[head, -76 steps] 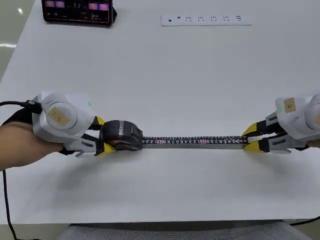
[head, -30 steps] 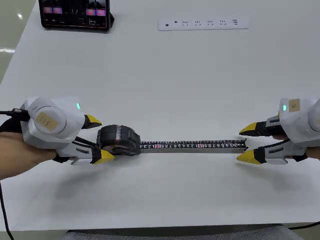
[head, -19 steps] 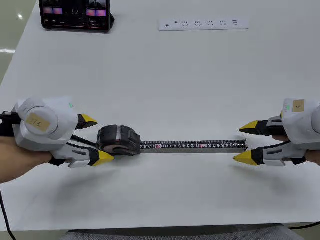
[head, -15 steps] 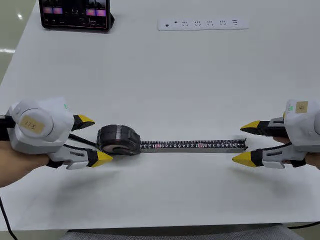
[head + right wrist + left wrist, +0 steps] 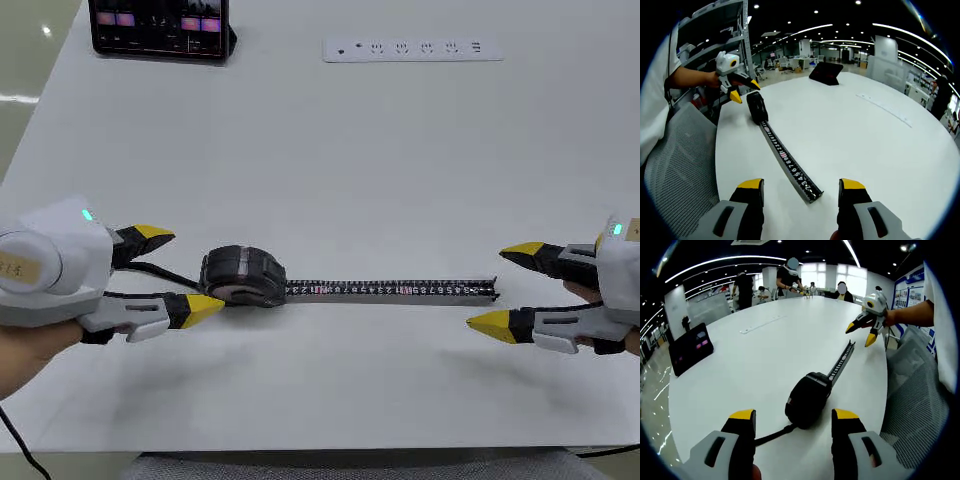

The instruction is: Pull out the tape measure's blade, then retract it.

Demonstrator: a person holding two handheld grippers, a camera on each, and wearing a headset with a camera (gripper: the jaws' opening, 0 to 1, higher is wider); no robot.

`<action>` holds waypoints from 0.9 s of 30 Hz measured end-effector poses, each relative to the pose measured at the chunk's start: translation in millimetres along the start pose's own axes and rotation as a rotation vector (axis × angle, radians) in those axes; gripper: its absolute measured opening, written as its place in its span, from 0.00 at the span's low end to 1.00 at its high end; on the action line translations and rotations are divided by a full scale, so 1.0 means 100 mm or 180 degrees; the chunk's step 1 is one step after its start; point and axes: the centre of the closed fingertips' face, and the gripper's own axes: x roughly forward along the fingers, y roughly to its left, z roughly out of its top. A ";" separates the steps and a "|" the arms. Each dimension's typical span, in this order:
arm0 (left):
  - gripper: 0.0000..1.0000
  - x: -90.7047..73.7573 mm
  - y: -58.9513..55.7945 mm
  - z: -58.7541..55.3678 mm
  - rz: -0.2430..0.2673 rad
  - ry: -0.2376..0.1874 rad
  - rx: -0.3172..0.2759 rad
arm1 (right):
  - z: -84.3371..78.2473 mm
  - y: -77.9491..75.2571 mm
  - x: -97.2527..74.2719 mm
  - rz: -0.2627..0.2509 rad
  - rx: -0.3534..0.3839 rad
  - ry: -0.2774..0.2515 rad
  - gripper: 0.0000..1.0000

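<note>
Black tape measure case: rests on the white table, left of centre in the head view. One black strap trails from its rear toward the left edge of the frame.

Blade: drawn out, lying flat on the table, numbered face up. It runs from the case toward the right of the frame and ends just short of the right-hand tool.

Left gripper: at the left edge of the head view, behind the case. Jaws spread wide and holding nothing; the yellow tips sit near the case's rear, and its own view shows a gap to them.

Right gripper: at the right edge of the head view. Jaws spread wide and holding nothing; the blade's end lies in line with the gap between the tips, touched by neither.

Power strip: white, upper centre-right of the head view, well apart from the tape.

Dark screen device: upper left of the head view, propped upright, display lit.
</note>
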 end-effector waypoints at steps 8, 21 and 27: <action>0.61 -0.09 -0.03 0.04 0.0088 -0.0163 -0.0140 | 0.01 0.07 -0.05 -0.0125 0.0081 -0.0098 0.62; 0.78 -0.13 -0.18 -0.07 0.0165 -0.0266 -0.0457 | 0.10 0.12 -0.09 -0.0228 0.0107 -0.0214 0.75; 0.86 -0.18 -0.21 -0.16 0.0200 -0.0243 -0.0548 | 0.05 0.16 -0.11 -0.0224 0.0153 -0.0207 0.83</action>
